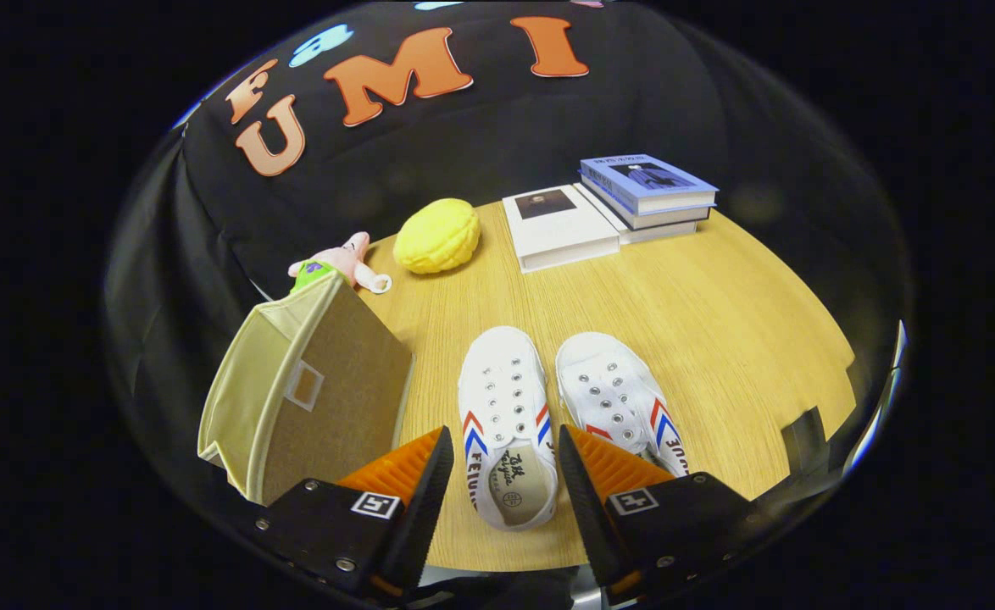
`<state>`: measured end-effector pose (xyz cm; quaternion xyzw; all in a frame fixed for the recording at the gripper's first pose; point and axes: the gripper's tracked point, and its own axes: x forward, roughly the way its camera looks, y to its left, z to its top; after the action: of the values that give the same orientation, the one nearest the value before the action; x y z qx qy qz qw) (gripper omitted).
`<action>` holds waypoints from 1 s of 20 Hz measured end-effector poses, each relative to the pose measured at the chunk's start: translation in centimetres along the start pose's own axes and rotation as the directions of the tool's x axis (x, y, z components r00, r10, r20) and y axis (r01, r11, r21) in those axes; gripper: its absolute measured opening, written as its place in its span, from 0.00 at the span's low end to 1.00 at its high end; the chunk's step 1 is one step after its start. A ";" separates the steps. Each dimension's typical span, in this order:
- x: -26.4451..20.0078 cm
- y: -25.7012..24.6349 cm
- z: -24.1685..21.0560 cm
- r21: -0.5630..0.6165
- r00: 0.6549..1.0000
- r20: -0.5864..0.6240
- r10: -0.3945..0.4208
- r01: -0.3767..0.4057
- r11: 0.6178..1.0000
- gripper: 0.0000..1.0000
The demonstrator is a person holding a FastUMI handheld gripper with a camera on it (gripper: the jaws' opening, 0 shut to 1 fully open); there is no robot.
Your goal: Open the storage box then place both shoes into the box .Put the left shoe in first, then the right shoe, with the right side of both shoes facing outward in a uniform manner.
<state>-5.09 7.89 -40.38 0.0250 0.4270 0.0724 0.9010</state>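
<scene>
Storage box (311,390) open beside two shoes (506,415), gripper (504,462) released, fingers straddling left shoe's heel

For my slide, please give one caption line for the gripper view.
Open gripper straddles the left shoe beside the right shoe; storage box stands nearby.

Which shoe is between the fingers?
The left shoe, nearer the box. Its heel sits between the open fingers. The right shoe lies partly behind one finger, outside the gap.

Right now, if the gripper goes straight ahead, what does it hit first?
Probably the left shoe: its heel already lies between the open gripper fingers. Height above it is unclear.
</scene>
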 end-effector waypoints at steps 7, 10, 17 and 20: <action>5.0 -2.1 -2.5 -0.005 0.993 -0.110 -0.030 0.030 1.000 0.56; 6.3 -1.9 -3.2 -0.005 0.989 -0.144 -0.026 0.025 1.000 0.55; 6.0 -1.3 -2.7 0.068 0.991 -0.135 0.004 0.005 0.998 0.04; 4.6 -0.9 -1.5 0.054 0.995 -0.100 -0.015 0.021 0.998 0.00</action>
<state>-3.29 7.63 -44.95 0.0421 0.4735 0.0537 0.8781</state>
